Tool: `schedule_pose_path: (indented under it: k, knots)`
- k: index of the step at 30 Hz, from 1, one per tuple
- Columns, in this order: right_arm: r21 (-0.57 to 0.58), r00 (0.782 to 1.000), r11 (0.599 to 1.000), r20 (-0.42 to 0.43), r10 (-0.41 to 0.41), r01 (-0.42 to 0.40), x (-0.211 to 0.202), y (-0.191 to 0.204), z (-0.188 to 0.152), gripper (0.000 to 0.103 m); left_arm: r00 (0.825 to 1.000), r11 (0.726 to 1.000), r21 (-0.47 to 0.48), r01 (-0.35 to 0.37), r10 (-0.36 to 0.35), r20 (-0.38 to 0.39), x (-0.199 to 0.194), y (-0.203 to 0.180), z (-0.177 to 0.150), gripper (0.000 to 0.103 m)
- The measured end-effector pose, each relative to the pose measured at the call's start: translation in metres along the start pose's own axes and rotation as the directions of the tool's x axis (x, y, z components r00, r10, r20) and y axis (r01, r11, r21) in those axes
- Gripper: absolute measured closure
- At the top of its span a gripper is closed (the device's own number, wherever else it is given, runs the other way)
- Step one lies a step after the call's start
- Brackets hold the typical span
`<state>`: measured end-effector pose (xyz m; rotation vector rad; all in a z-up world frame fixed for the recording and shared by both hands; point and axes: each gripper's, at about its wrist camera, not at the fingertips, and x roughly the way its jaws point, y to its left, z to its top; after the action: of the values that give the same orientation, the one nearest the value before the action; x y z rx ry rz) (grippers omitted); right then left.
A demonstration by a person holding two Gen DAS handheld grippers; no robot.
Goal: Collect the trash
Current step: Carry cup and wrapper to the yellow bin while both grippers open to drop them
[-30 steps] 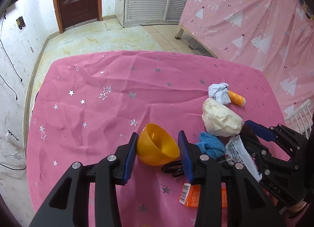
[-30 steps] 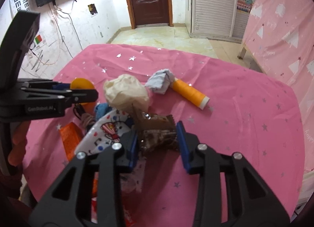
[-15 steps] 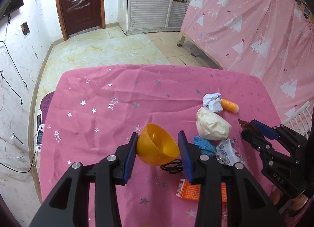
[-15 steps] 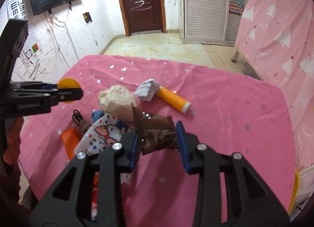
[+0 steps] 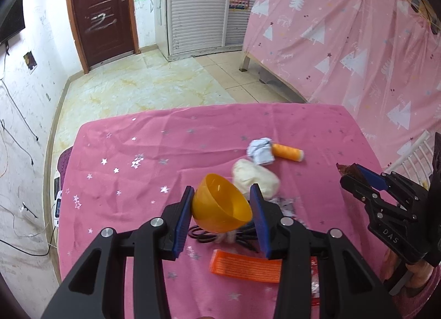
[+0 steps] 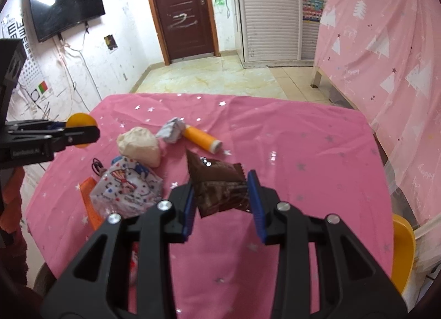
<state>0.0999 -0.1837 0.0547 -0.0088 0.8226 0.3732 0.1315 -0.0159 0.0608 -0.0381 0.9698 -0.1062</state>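
Note:
My left gripper (image 5: pixel 222 215) is shut on an orange plastic half-shell (image 5: pixel 220 207), held above the pink star-print tablecloth (image 5: pixel 137 170). My right gripper (image 6: pixel 222 203) is shut on a brown snack wrapper (image 6: pixel 220 185), also lifted off the cloth. On the table lie a cream lump (image 6: pixel 140 146), a crumpled white paper (image 6: pixel 172 133), an orange thread spool (image 6: pixel 202 140), a cartoon-print bag (image 6: pixel 126 189), a flat orange packet (image 5: pixel 246 262) and a black cord (image 5: pixel 204 233). In the left wrist view the right gripper (image 5: pixel 361 178) hangs at the right; in the right wrist view the left gripper (image 6: pixel 80 128) hangs at the left.
The round table stands on a tiled floor (image 5: pixel 143 84). A pink tree-print sheet (image 5: pixel 344 43) drapes furniture at the right. A dark door (image 6: pixel 182 10) and a slatted cabinet (image 6: pixel 270 10) are at the back. A yellow chair (image 6: pixel 403 247) sits by the table's right edge.
Both grippers have risen and drawn back from the table with their loads, so the litter pile looks smaller and farther. The brown wrapper has come up off the cloth.

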Motion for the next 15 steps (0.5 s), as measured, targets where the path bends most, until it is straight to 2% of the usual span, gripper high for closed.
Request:
schedule_pose_path:
  k: [15]
  knots:
    - [0.099, 0.998, 0.995, 0.059, -0.037, 0.031, -0.036, -0.060, -0.021, 0.070, 1.000, 0.994, 0.106, 0.024, -0.024, 0.003, -0.001, -0.074, 0.011, 0.068]
